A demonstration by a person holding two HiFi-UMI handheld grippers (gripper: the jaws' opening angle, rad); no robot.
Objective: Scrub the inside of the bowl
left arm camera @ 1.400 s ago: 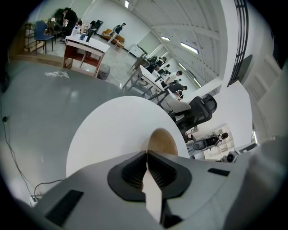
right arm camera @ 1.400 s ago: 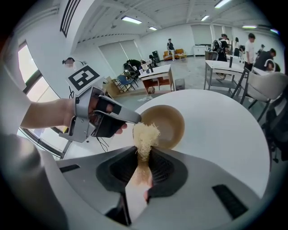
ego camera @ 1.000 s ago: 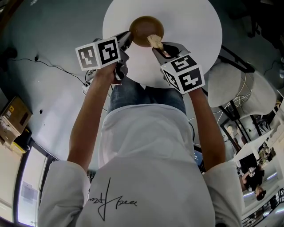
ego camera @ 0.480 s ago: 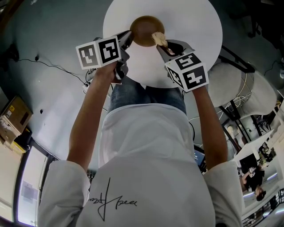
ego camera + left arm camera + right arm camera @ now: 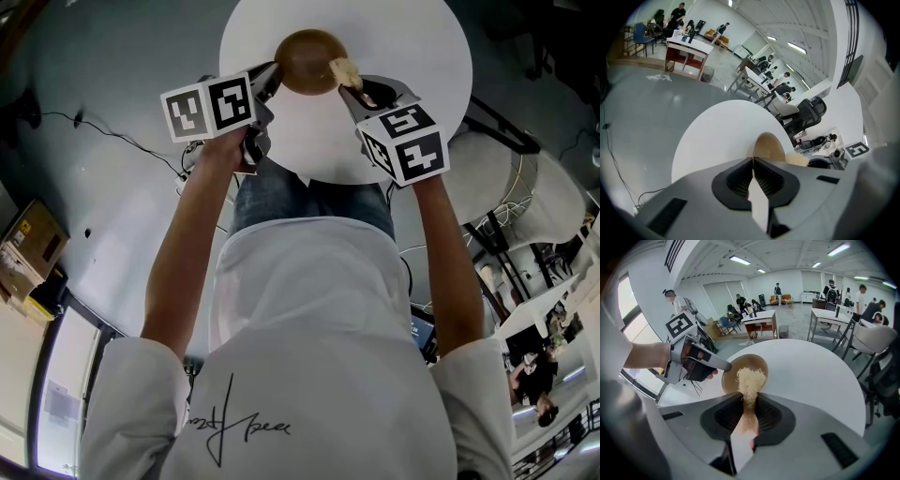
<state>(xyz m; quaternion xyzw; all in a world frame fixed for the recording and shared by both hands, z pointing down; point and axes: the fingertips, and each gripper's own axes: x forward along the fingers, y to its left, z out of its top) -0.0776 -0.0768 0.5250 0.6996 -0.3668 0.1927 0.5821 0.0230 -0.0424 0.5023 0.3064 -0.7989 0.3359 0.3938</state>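
One bowl (image 5: 309, 62), brown, round, upright on the round white worktop (image 5: 412, 56), a little left of its middle. Inside looks dry; no foam or water visible.

Scrubber (image 5: 343, 69): pale fibrous wad, pressed against the bowl's right inner wall, close under the rim. The right gripper view shows its frayed head (image 5: 750, 380) reaching down into the bowl (image 5: 759, 366).

Right gripper (image 5: 354, 86): jaws clamped on the scrubber's tail, which runs back between the pads (image 5: 749, 401). It comes in from the near right, angled down.

Left gripper (image 5: 270, 77): jaws drawn together (image 5: 753, 161), tip on the bowl's left rim. Judged to be pinching the rim to steady it; the contact itself is small in every view.

Change over the last second: the scrubber has slid from the near part of the inner wall round to the right side and slightly farther away, with the right gripper following. Bowl and left gripper have kept their places.

Reading: a scrubbing stroke along the wall is under way and the bracing holds. Far and left parts of the inside likely remain to be covered.

Surroundings: grey floor, chairs right of the worktop, people at desks well apart.
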